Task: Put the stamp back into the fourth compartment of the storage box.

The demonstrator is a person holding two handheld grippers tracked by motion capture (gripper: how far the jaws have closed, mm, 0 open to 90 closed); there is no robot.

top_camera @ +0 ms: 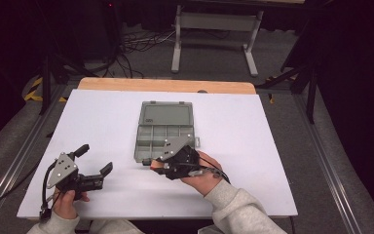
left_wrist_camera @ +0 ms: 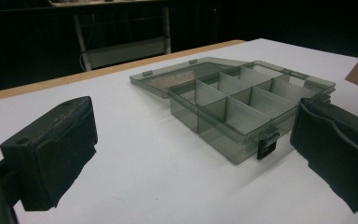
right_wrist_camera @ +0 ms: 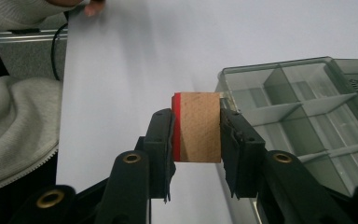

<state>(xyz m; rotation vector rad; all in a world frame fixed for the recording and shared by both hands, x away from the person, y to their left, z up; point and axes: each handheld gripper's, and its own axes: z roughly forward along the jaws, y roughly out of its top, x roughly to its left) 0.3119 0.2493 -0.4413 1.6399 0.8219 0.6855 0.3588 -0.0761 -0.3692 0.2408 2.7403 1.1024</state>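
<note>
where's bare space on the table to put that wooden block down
The white table is bare right of the open grey plastic compartment box, and between the left gripper and box. It is crowded at the box's near edge, where the right gripper holds the red-edged wooden block.

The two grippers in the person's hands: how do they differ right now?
The right gripper is shut on a wooden block with a red face; the left gripper is open with nothing between its jaws. The right one is beside the open grey compartment box; the left one is apart from it, nearer the table's left edge. Both have black jaws.
</note>
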